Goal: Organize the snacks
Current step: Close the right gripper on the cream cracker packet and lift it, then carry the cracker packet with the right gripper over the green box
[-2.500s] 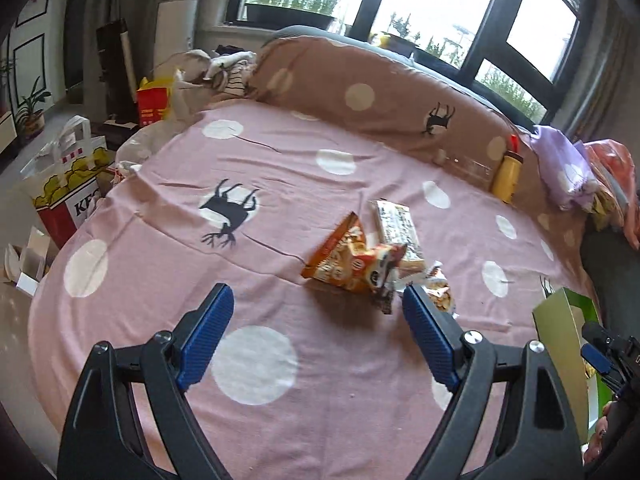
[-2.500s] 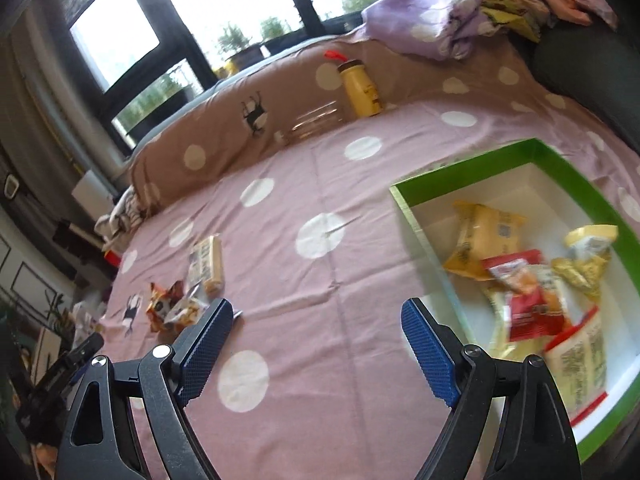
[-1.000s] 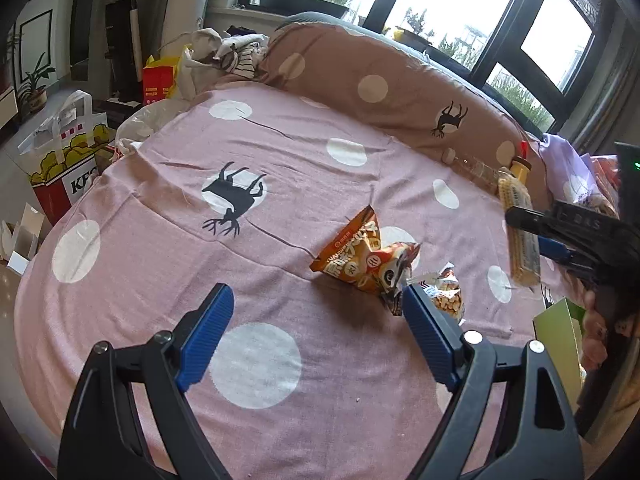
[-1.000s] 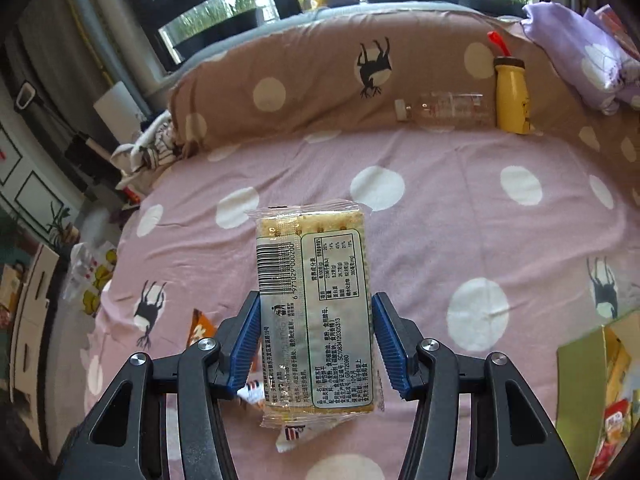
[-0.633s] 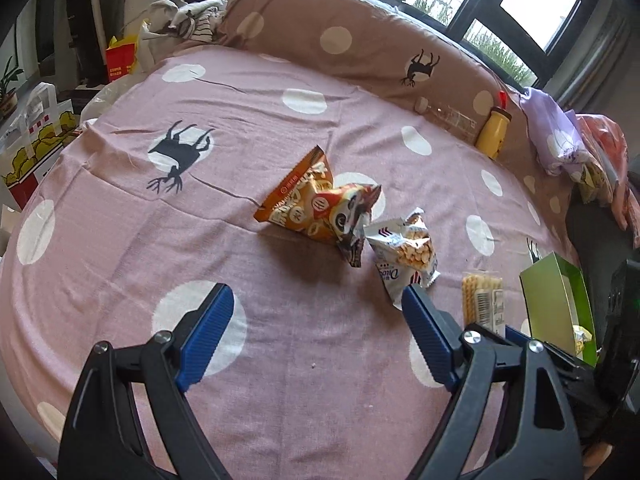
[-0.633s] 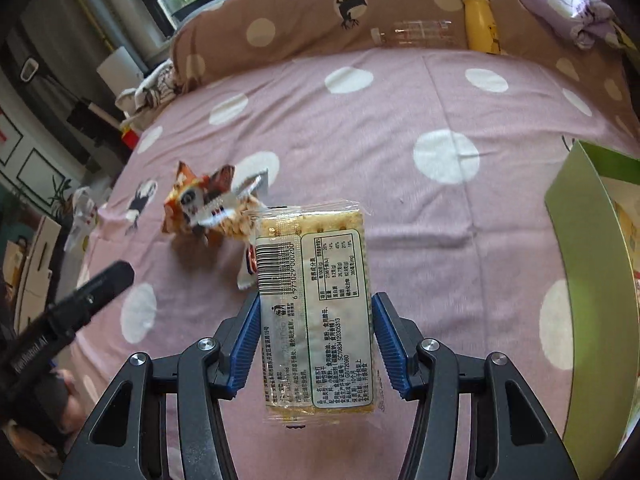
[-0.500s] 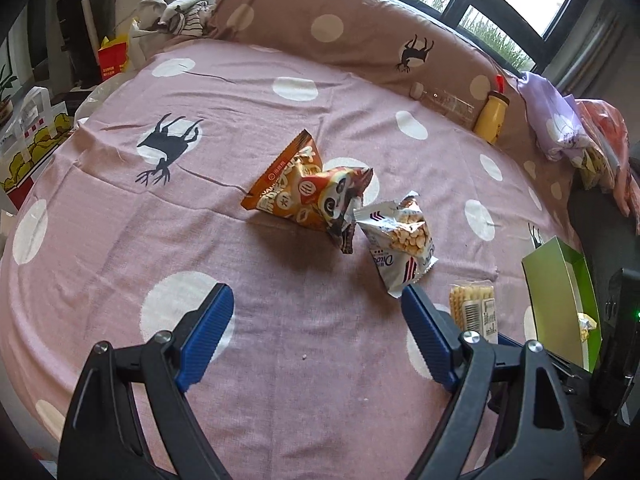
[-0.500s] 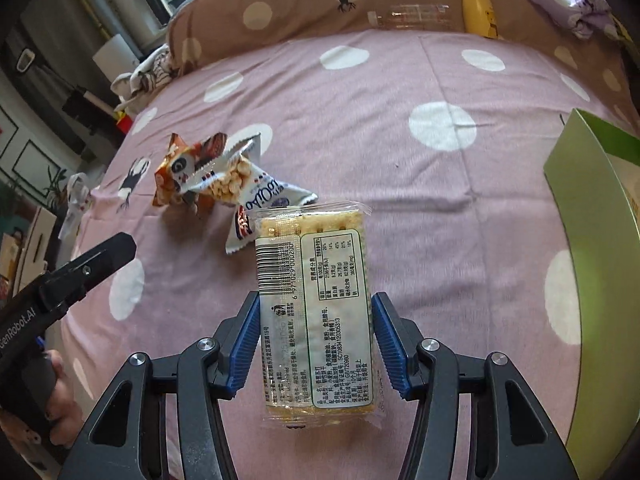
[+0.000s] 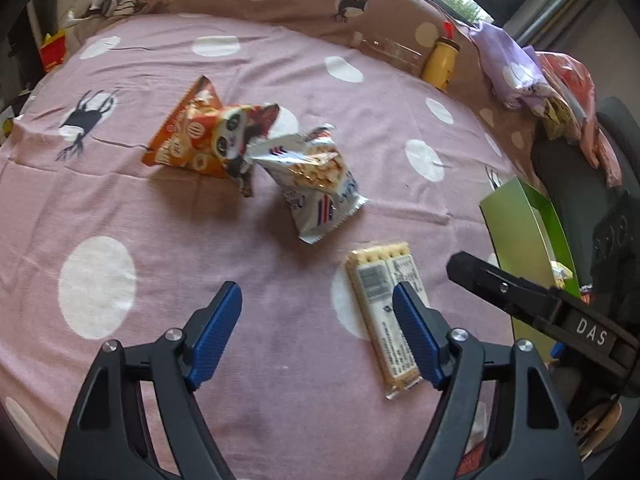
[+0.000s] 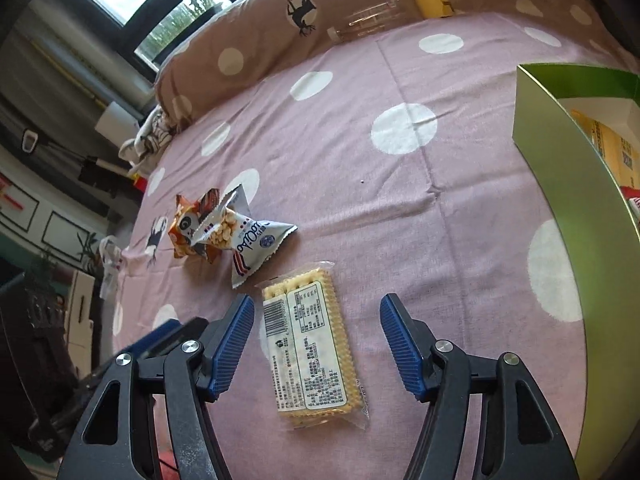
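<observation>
Right tool (image 10: 316,346) jaws just opened; cracker pack (image 10: 310,354) lies flat on the bed between them, untouched. Left tool (image 9: 318,328) empty, jaws just narrowing but still apart. Regrip the pack squarely across its width, then carry it to the green box (image 10: 568,184) on the right. 2 chip bags (image 9: 256,152) wait further up the polka-dot bedspread (image 9: 120,208), window behind.

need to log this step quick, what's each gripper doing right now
Left gripper: open, holding nothing, jaws just been closing a little.
Right gripper: open, jaws just opened; the cracker pack lies loose on the bedspread between them.
</observation>
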